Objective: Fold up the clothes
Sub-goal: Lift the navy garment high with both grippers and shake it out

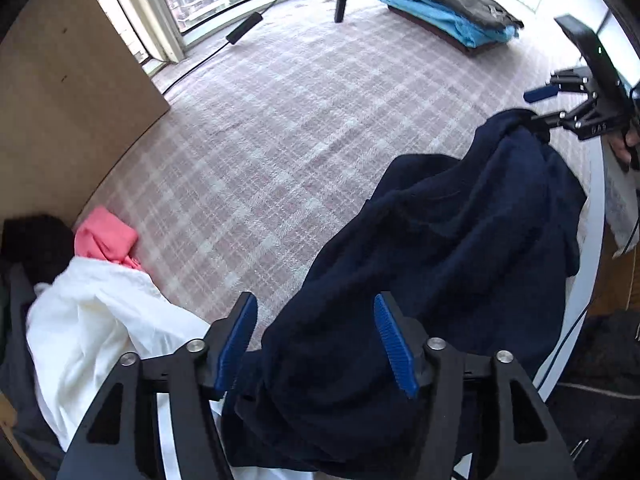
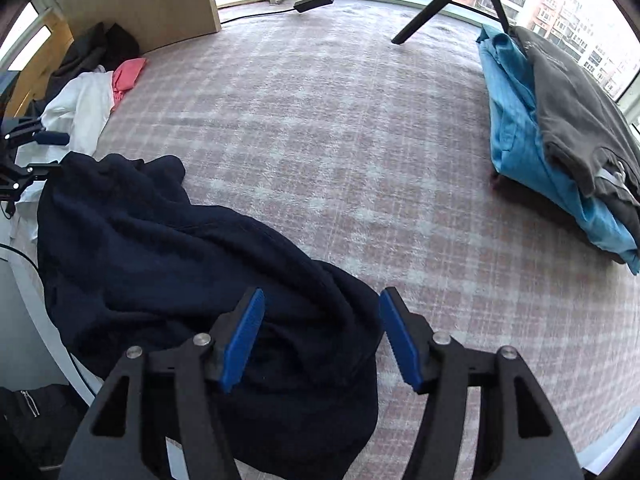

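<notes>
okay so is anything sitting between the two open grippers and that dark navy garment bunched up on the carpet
Nothing visible does. The left gripper and right gripper are both open, directly over the navy garment, no other item between.

A wide stretch of checked carpet (image 2: 340, 152) lies open at centre. A crumpled navy garment (image 2: 168, 248) blocks the near left, folded clothes (image 2: 552, 128) line the right, a tripod leg (image 2: 436, 12) and cable (image 2: 312, 2) stand beyond.
</notes>
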A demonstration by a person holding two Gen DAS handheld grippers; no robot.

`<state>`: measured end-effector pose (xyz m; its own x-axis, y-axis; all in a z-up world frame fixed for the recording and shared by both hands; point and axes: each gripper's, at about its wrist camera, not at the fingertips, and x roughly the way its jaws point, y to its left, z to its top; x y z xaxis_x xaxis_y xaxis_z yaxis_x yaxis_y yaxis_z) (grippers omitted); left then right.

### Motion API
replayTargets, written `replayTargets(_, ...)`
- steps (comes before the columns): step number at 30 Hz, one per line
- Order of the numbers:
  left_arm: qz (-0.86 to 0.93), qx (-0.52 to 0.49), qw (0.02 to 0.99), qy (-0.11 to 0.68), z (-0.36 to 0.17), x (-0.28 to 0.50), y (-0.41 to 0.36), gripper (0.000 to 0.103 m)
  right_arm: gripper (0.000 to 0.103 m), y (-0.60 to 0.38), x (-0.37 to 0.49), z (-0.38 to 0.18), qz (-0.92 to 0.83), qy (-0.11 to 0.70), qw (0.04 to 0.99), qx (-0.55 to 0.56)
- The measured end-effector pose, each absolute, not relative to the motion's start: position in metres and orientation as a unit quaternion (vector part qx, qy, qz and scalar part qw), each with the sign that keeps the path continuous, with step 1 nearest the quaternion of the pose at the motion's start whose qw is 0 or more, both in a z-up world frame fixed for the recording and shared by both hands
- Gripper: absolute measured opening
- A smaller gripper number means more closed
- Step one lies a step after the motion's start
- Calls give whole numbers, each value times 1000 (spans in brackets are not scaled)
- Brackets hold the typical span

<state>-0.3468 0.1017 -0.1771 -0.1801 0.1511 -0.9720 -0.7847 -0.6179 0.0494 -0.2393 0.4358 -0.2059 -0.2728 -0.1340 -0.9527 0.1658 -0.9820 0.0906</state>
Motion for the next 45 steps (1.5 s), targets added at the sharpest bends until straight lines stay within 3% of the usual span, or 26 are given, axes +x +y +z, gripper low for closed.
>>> replayTargets(6,668,-601,349,265,-204,-360,92,62,59,449,-254,-213,-787,18,128,604)
replayTargets(9,665,-608,350,256,-213,-360,93,55,60,452,-267,-231,-774,-5,150,615)
replayTargets(10,668,-610,340,258,-216,-359,93,37,60,452,-270,-236,-768,-8,155,621)
replayTargets(11,671,-613,330,257,-219,-359,92,10,60,451,-271,-240,-762,-8,160,627)
replayTargets(12,674,-616,323,249,-220,-359,90,4,59,448,-271,-242,-757,0,163,633)
replayTargets(13,680,-617,319,236,-218,-359,86,4,58,445,-269,-243,-755,8,168,634)
replayTargets(16,704,-602,311,210,-200,-351,76,4,4,438,-260,-238,-750,20,163,640)
replayTargets(19,742,-570,297,190,-163,-340,66,3,4,436,-249,-209,-774,24,149,615)
replayTargets(23,803,-494,267,202,-77,-331,52,3,4,438,-239,-119,-838,37,113,532)
replayTargets(30,910,-285,226,201,158,-284,29,4,3,418,-201,113,-946,98,41,306)
replayTargets(35,946,-177,179,205,288,-219,15,4,3,394,-140,244,-976,115,9,187)
replayTargets(40,961,-96,146,216,358,-148,7,4,3,370,-67,327,-987,130,-11,93)
replayTargets(45,964,-67,126,223,391,-105,-3,4,3,352,-16,364,-988,144,-21,43)
